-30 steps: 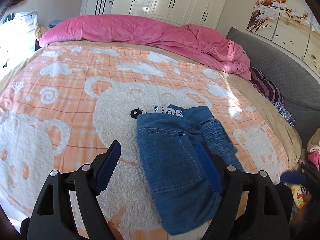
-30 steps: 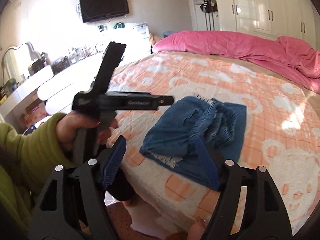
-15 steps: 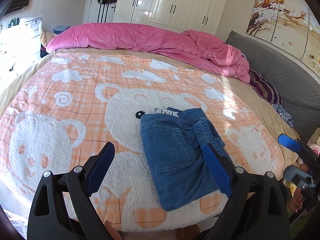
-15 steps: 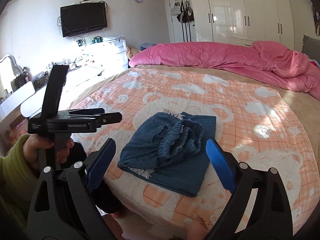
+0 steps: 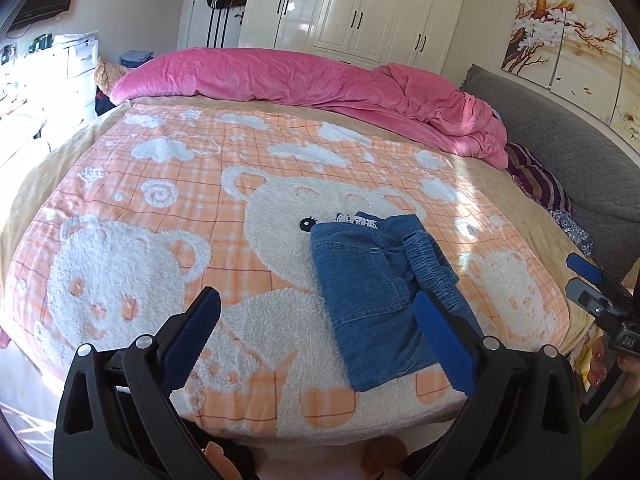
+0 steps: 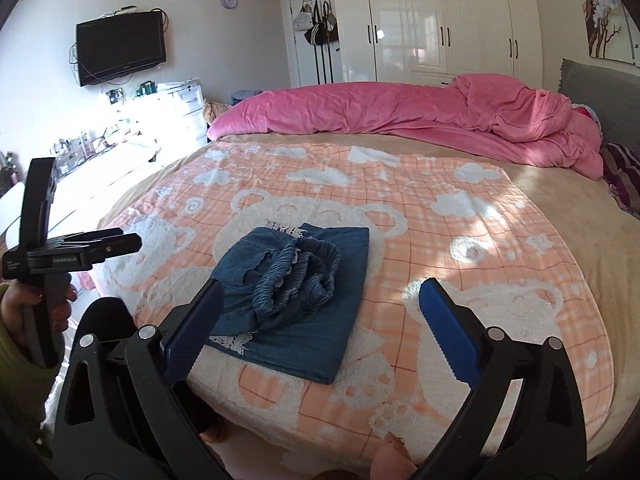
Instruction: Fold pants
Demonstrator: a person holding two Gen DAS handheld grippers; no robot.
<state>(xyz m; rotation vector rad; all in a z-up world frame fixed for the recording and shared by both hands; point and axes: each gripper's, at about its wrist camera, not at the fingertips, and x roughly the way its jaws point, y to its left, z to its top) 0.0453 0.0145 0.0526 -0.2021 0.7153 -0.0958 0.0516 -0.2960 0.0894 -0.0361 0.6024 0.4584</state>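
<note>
Sunlit across a bedroom, the wide bed (image 5: 60, 160) wears a peach-and-white fleece blanket patterned with teddy bears (image 5: 168, 216), a rumpled pink velvet duvet (image 5: 304, 80) heaped along its far side before white wardrobe doors (image 5: 360, 12). Compared with a second ago, both cameras sit farther back and a little higher, so far more of the blanket shows, and the denim looks smaller in each view. Both tools have just been spreading — the left gripper (image 5: 324, 344) now has its blue-padded jaws wide apart with nothing pressed between them, the right-hand jaw merely overlapping the denim's edge in the view. The right gripper (image 6: 316, 328) is likewise splayed wide and empty, its left jaw in front of the bundle's near corner; a second ago its right jaw covered the cloth. In the right wrist view the left tool, gripped by a hand (image 6: 36, 300) in a green sleeve, has dropped from the middle of the picture to the left edge.

The small blue denim pants with an elastic waistband (image 6: 296, 296) lie folded near the bed's front edge, on the big bear's face — a roughly rectangular packet, lower layer flat, the gathered waistband bunched in a loose coil on top. White lace trim peeks out at the near and far ends. Neither tool touches them.
</note>
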